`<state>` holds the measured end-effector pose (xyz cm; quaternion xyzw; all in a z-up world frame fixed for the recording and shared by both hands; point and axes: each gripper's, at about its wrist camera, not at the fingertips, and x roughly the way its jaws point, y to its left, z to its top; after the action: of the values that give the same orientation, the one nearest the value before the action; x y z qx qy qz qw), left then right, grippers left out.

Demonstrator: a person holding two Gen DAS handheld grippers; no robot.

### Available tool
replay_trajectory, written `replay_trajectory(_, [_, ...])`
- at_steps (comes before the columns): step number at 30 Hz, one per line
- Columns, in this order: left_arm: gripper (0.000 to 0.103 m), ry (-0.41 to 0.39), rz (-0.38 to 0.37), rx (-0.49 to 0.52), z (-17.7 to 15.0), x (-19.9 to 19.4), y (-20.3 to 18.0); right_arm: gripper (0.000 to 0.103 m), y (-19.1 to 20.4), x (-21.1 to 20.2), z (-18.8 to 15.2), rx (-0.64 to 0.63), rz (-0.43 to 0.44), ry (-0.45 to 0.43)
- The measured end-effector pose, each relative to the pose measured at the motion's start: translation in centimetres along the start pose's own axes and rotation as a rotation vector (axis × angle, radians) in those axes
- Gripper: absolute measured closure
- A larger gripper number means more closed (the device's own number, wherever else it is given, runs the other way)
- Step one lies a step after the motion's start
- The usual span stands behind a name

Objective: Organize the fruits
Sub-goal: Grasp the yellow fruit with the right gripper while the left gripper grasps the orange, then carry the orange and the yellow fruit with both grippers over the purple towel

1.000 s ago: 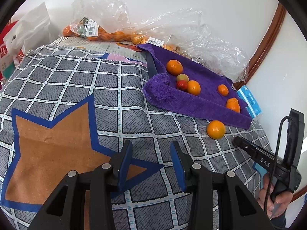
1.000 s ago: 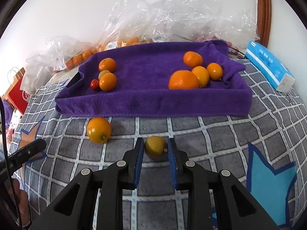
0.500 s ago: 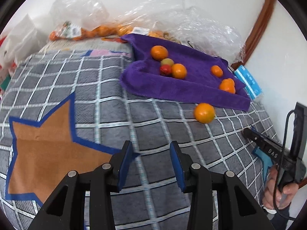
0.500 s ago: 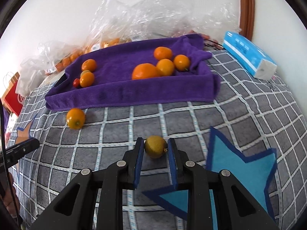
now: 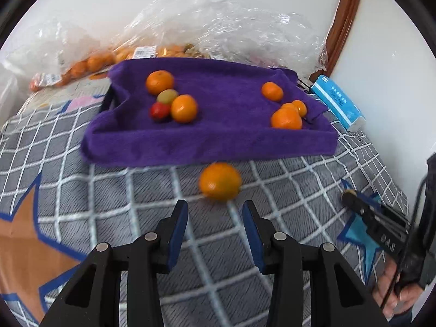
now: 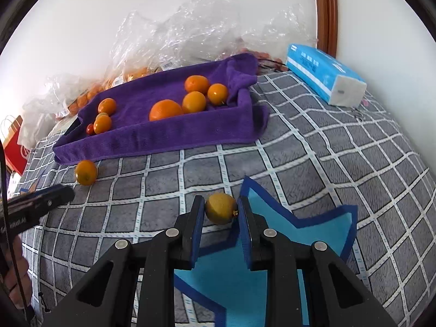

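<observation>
From the left wrist, the left gripper (image 5: 215, 215) hangs with jaws apart just short of the round orange tangerine (image 5: 220, 181) lying on the grey checked cloth (image 5: 122, 190) before the purple towel-lined tray (image 5: 212, 141); it looks lined up to advance and close. From the right wrist, the right gripper (image 6: 221, 209) is clamped on a small yellow-green citrus (image 6: 220, 208) over the blue star patch (image 6: 272, 231), probably carrying it, and must next lift over the tray's rim.

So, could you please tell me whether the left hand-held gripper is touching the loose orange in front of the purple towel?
Apart. In the left wrist view, the left hand-held gripper is open, and the orange lies on the quilt beyond its fingertips, with checked fabric visible between them.
</observation>
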<state>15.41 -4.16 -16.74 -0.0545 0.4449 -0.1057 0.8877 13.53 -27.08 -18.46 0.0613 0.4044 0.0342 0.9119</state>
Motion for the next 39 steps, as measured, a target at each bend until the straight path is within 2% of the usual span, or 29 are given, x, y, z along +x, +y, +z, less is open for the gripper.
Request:
replay_trajectory(3, [0.064, 0.000, 0.014, 0.010, 0.9, 0.9, -0.9, 0.078, -0.1, -0.1, -0.1, 0.008, 0.012, -0.008])
replay_trajectory(5, [0.064, -0.020, 0.044, 0.009, 1.2, 1.2, -1.2, 0.078, 0.3, -0.3, -0.2, -0.012, 0.002, -0.022])
replay_trajectory(7, [0.064, -0.020, 0.084, 0.009, 1.5, 1.8, -1.3, 0.078, 0.8, -0.4, -0.2, -0.036, 0.031, -0.032])
replay_trajectory(8, [0.069, -0.019, 0.082, 0.004, 1.6, 2.0, -1.2, 0.078, 0.8, -0.4, -0.2, -0.042, 0.045, -0.029])
replay_trajectory(13, [0.069, -0.021, 0.043, -0.034, 1.5, 2.0, -0.7, 0.078, 0.8, 0.2, -0.1, -0.042, 0.059, -0.004])
replay_trajectory(17, [0.069, -0.026, 0.023, -0.036, 1.4, 0.7, -0.6, 0.078, 1.1, 0.4, -0.1, -0.058, 0.063, 0.003])
replay_trajectory(21, [0.069, -0.043, 0.012, -0.028, 1.0, -1.0, -1.0, 0.078, 1.8, 0.1, -0.2, -0.105, 0.114, -0.009])
replay_trajectory(26, [0.069, -0.045, -0.005, -0.006, 0.6, -2.7, -1.5, 0.078, 1.8, -0.2, -0.2, -0.095, 0.071, -0.019])
replay_trajectory(29, [0.069, -0.072, -0.028, -0.011, 0.6, -4.6, -1.2, 0.078, 1.8, -0.8, -0.4, -0.090, 0.056, -0.042])
replay_trajectory(35, [0.069, -0.111, -0.025, -0.026, 0.6, -7.5, -0.5, 0.078, 2.7, -4.2, 0.1, -0.090, 0.048, -0.099])
replay_trajectory(39, [0.069, -0.132, -0.061, -0.067, 0.5, -9.2, 0.4, 0.078, 3.6, -6.8, 0.9, -0.085, 0.018, -0.134])
